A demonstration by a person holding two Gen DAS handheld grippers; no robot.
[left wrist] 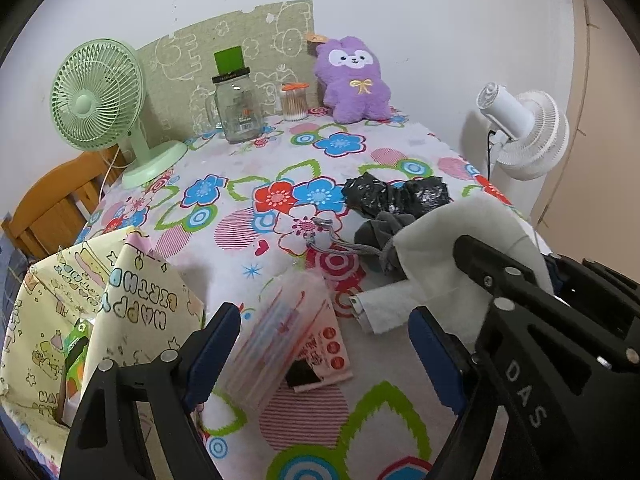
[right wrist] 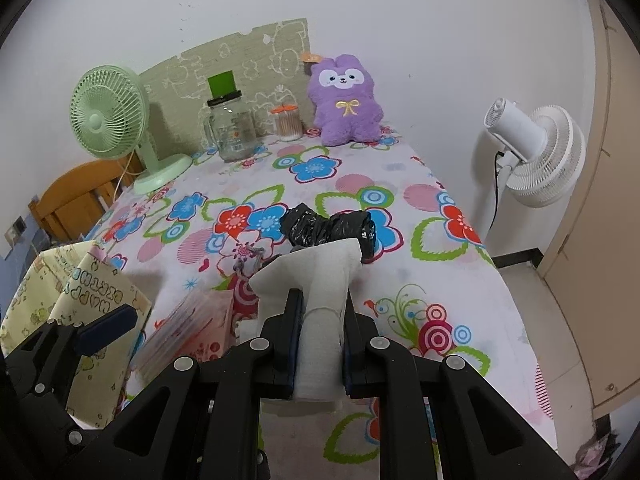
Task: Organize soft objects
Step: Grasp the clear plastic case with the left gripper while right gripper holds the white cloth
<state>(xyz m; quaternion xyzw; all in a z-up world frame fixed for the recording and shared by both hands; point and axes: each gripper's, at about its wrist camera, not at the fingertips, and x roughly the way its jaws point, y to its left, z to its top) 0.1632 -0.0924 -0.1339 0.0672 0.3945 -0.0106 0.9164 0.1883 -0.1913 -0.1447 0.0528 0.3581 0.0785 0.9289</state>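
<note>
A: Where is the white foam sheet?

B: Clamped between the right tongs, which are closed on it. It stands up from the pads, lifted off the counter, with its top edge curling forward. From the left camera the same sheet shows at the right, with a rolled end hanging low near the flowered cloth.

A: And the left tongs?

B: Spread wide, nothing between the pads. Beneath the gap lies a clear packet with pink print, flat on the cloth.

A: What lies just beyond the foam?

B: A grey drawstring pouch with its cord trailing left, and behind that a crumpled black plastic bag.

A: To the left?

B: A yellow birthday gift bag stands at the counter's edge, open at the top.

A: Farther back?

B: Against the wall: a green desk fan, a glass jar with a green card behind it, a small pot of cotton swabs, and a purple plush toy sitting upright. A white standing fan is off the right side.
</note>
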